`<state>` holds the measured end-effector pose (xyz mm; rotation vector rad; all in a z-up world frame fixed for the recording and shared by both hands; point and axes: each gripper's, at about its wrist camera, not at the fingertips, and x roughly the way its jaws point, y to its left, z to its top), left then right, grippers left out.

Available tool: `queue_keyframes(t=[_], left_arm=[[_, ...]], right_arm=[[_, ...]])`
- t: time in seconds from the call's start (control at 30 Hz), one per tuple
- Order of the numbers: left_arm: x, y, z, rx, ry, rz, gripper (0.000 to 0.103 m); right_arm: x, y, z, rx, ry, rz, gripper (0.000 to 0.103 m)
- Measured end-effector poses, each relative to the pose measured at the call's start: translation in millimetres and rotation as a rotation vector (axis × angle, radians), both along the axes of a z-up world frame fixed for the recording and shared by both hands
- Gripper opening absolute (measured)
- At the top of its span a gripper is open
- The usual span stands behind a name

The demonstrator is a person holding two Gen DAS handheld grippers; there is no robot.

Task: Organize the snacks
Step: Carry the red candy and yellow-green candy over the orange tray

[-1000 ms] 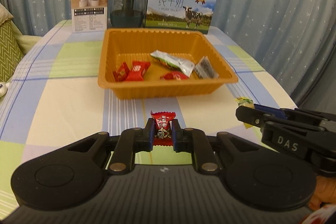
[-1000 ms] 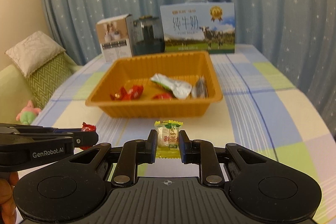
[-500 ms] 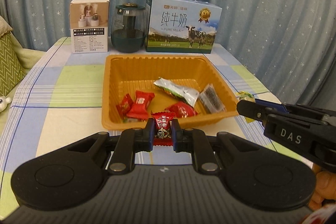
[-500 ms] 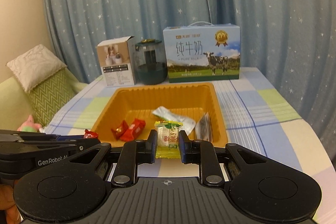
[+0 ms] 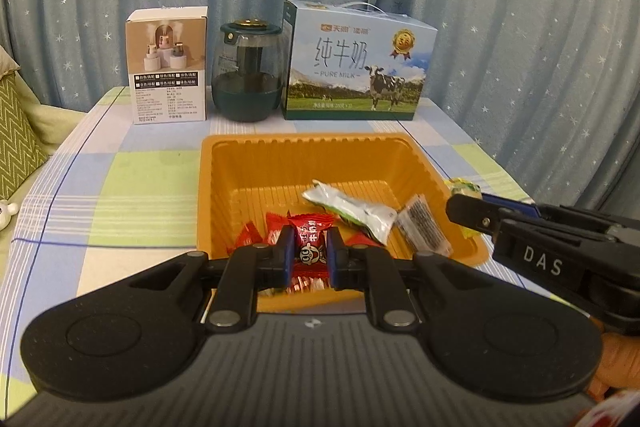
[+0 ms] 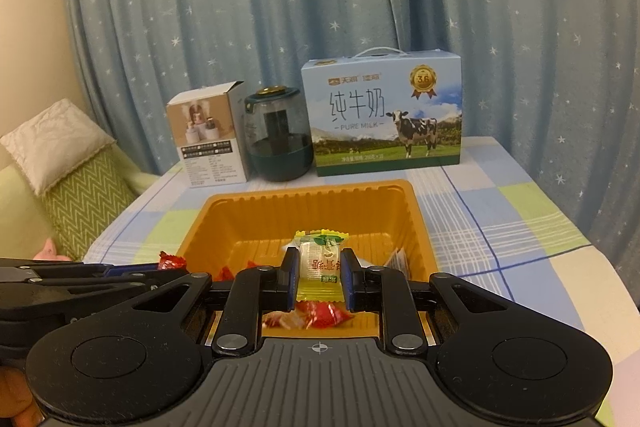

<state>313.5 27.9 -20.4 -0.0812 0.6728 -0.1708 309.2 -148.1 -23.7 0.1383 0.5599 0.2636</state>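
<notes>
My left gripper (image 5: pixel 308 251) is shut on a red wrapped candy (image 5: pixel 310 247) and hangs over the near edge of the orange tray (image 5: pixel 224 155). Inside the tray lie red candies (image 5: pixel 246 237), a white-green packet (image 5: pixel 352 211) and a clear dark-printed packet (image 5: pixel 424 227). My right gripper (image 6: pixel 319 267) is shut on a yellow-green wrapped candy (image 6: pixel 319 263), also above the near part of the orange tray (image 6: pixel 280 193). The right gripper (image 5: pixel 464 205) reaches in from the right in the left wrist view. The left gripper (image 6: pixel 172 263) shows at the left in the right wrist view.
At the back of the checked tablecloth (image 5: pixel 120 187) stand a white product box (image 5: pixel 168 67), a dark glass jar (image 5: pixel 248 71) and a milk carton box (image 5: pixel 356 63). Blue starred curtains (image 5: pixel 520 27) hang behind. A sofa with cushions (image 6: pixel 72 187) is at the left.
Both grippers have moved forward and slightly up with their candies, from in front of the tray to above its near edge. Both grips stay shut.
</notes>
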Motion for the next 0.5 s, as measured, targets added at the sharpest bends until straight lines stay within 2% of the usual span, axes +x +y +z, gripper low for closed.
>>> queue_keyframes(t=[0.5], left_arm=[[45, 20, -8, -0.016, 0.019, 0.037, 0.014]], right_arm=[[52, 9, -15, 0.021, 0.033, -0.032, 0.022]])
